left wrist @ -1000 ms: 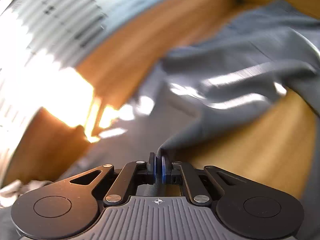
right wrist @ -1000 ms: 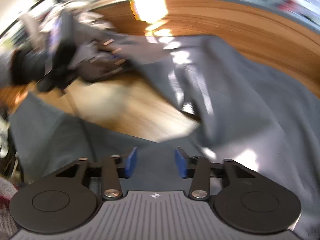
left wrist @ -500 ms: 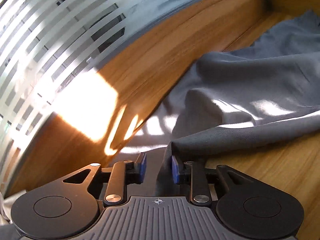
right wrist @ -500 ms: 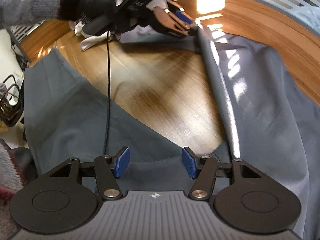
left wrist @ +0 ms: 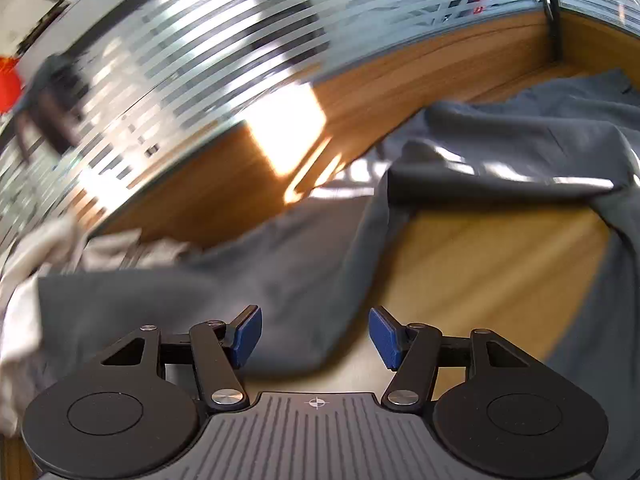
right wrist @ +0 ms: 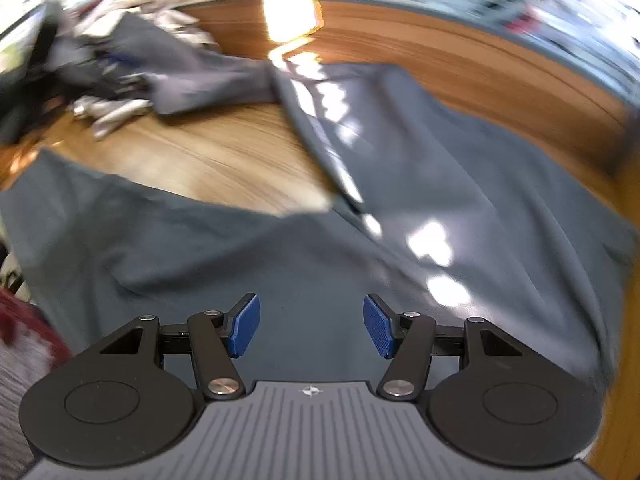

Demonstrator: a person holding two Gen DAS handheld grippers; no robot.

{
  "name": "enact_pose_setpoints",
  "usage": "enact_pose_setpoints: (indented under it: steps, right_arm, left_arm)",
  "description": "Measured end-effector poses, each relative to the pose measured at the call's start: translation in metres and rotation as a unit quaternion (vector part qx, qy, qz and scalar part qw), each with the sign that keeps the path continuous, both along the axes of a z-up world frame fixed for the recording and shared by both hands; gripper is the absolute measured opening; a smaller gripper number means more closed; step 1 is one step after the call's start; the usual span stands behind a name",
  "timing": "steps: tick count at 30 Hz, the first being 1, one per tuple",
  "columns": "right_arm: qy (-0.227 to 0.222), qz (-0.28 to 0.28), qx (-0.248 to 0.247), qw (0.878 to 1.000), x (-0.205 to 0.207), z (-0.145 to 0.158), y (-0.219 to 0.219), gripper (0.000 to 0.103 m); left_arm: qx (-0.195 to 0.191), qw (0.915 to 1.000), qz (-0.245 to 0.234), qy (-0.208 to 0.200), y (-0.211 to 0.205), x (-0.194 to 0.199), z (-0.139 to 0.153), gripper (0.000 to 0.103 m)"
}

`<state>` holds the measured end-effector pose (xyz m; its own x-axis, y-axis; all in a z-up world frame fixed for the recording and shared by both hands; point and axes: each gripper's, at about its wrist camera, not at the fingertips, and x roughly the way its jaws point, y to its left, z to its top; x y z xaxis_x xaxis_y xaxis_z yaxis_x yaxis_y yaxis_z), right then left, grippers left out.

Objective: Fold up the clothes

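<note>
Grey garment (right wrist: 460,200): spread across the wooden tabletop (right wrist: 208,160), partly folded over.
Left tool (left wrist: 315,338): released, nothing gripped, cloth beneath.
Right tool (right wrist: 311,326): released, held above cloth.

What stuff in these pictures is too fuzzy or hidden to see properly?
- Pale clothes, left wrist view: motion blur smears them and the frame edge cuts them off, so their kind is unclear.
- Pile of things far across the table, right wrist view: blurred into streaks.
- Grey garment: its near part is hidden under the right tongs, and its right side runs out of view.
- Red thing, left wrist view: cut off, blurred.
</note>
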<state>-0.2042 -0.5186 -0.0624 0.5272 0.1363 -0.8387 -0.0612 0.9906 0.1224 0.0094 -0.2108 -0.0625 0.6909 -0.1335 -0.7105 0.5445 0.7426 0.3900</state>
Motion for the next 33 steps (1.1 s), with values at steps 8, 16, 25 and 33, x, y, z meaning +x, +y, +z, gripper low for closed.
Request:
enact_pose_setpoints:
  steps: [8, 16, 25, 33]
  right_arm:
    - [0.026, -0.142, -0.037, 0.989, -0.070, -0.014, -0.005, 0.064]
    - [0.038, -0.227, -0.051, 0.972, -0.098, -0.013, 0.029, 0.064]
    - [0.031, -0.341, -0.005, 0.940, -0.079, -0.008, 0.103, 0.064]
    - [0.017, -0.370, -0.012, 0.929, -0.065, -0.001, 0.173, 0.065]
  left_arm:
    - [-0.009, 0.9966, 0.081, 0.015, 0.056, -0.073, -0.011, 0.064]
    - [-0.053, 0.9801, 0.191, 0.006, 0.141, -0.063, -0.007, 0.062]
    - [-0.117, 0.9678, 0.222, -0.012, 0.217, 0.029, 0.003, 0.062]
    - [-0.133, 0.9756, 0.174, -0.014, 0.230, 0.117, -0.004, 0.072]
